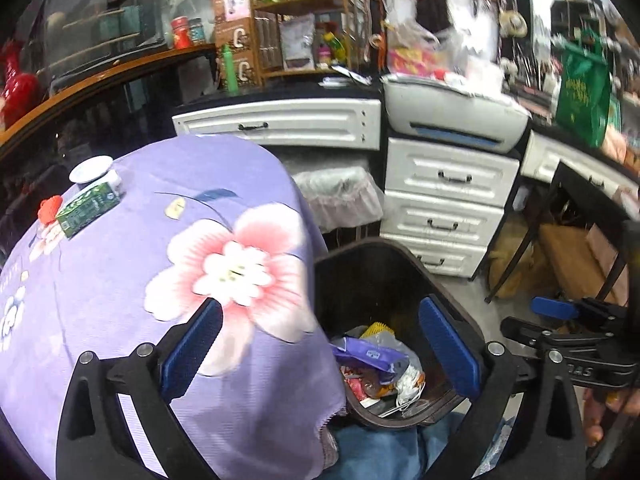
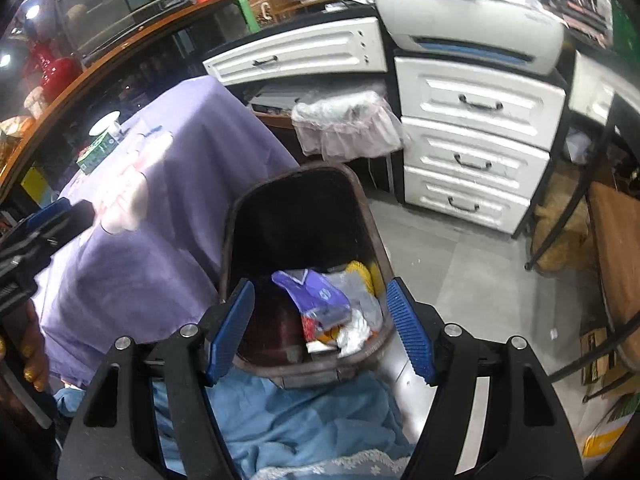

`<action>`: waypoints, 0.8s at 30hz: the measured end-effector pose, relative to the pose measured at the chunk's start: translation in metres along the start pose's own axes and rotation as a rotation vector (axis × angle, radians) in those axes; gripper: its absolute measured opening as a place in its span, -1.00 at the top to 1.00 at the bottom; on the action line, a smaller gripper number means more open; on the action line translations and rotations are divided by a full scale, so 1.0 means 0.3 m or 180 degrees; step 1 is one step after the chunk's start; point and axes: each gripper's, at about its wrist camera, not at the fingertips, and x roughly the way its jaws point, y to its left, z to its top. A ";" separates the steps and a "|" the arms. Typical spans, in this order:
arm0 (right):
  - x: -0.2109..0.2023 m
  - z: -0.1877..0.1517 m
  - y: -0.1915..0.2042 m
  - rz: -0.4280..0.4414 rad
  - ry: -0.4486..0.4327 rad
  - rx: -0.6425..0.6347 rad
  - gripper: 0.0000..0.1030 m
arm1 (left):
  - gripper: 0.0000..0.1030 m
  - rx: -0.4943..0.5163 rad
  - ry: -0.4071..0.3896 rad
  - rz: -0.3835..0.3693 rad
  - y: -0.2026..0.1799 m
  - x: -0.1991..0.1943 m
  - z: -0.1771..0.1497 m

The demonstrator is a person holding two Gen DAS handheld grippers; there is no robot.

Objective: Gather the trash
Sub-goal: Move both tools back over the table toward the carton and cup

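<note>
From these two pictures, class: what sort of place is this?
Probably a small shop's back corner or a cluttered home workspace: stocked shelves, white drawers, and a bin beside a cloth-covered table.

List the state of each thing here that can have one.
Left tongs: open, empty.
Right tongs: open, empty.
Bin: uncovered, wrappers at the bottom.
Purple wrapper: lying in the bin.
Green carton: lying flat on the tablecloth.
Drawers: shut.
</note>
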 end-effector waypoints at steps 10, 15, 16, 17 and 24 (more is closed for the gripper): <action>-0.002 0.159 0.130 0.0288 -0.0158 -0.0173 -0.35 | -0.89 0.0024 -0.0134 0.0321 0.196 -0.062 0.026; -0.003 0.330 0.246 0.0495 -0.0349 -0.0407 -0.35 | -0.89 0.0053 -0.0194 0.0548 0.383 -0.081 0.066; -0.002 0.363 0.271 0.0556 -0.0381 -0.0451 -0.35 | -0.89 0.0069 -0.0202 0.0583 0.430 -0.080 0.078; -0.001 0.412 0.304 0.0670 -0.0428 -0.0489 -0.35 | -0.89 0.0107 -0.0218 0.0639 0.467 -0.078 0.088; 0.082 0.672 0.526 0.1108 -0.0538 -0.0742 -0.35 | -0.89 0.0355 -0.0126 0.0873 0.739 0.011 0.196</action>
